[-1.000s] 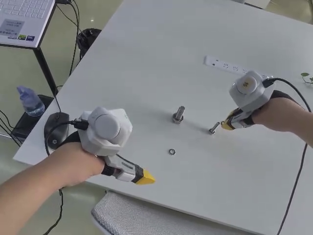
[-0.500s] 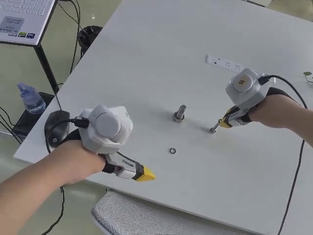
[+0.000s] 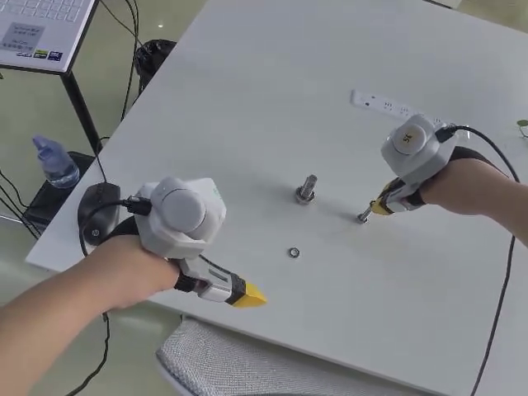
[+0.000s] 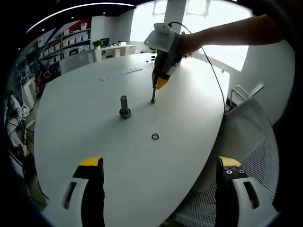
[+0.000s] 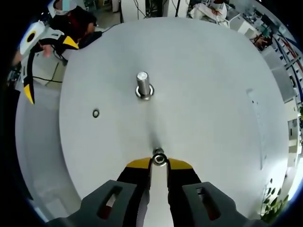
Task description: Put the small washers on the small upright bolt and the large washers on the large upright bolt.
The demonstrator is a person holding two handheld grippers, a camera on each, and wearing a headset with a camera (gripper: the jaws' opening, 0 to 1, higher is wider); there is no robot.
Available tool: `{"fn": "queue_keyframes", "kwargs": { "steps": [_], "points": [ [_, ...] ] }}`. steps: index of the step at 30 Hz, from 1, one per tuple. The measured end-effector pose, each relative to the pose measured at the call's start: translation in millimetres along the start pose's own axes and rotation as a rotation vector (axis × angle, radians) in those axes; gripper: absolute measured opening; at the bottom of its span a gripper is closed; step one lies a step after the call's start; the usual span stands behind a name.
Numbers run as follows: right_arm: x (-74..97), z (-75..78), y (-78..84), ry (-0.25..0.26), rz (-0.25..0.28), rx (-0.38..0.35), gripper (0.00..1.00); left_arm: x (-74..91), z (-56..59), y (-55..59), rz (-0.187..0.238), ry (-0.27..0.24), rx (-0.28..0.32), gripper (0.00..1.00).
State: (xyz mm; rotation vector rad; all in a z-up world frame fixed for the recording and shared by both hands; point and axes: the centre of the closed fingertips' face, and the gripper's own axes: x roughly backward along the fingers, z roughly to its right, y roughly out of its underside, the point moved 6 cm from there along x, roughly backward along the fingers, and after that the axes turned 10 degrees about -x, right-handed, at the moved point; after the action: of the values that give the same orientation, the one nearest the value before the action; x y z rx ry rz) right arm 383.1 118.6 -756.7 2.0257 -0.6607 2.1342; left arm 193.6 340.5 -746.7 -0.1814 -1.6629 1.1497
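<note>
Hovering left claw [image 4: 159,162] released wide; right claw [image 5: 159,163] angled down, clenched at small bolt [image 5: 159,154] top.

Edged the right gripper [image 3: 378,208] in on the small bolt [image 3: 363,216]: from yellow tips just beside the bolt to tips touching its top. Leaned the gripper's round white cap over more toward that bolt too.

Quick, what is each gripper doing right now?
Left gripper: open, holding nothing.
Right gripper: jaws narrow at the small bolt's top; grip cannot be told.
</note>
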Motion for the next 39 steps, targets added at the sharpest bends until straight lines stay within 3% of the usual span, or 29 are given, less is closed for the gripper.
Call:
{"fn": "queue_keyframes", "kwargs": {
  "steps": [39],
  "points": [
    [-21.9, -2.2, 5.2, -0.006, -0.015, 0.007, 0.13, 4.6, -0.6, 8.1, -0.02, 0.005, 0.027, 0.94]
  ]
}}
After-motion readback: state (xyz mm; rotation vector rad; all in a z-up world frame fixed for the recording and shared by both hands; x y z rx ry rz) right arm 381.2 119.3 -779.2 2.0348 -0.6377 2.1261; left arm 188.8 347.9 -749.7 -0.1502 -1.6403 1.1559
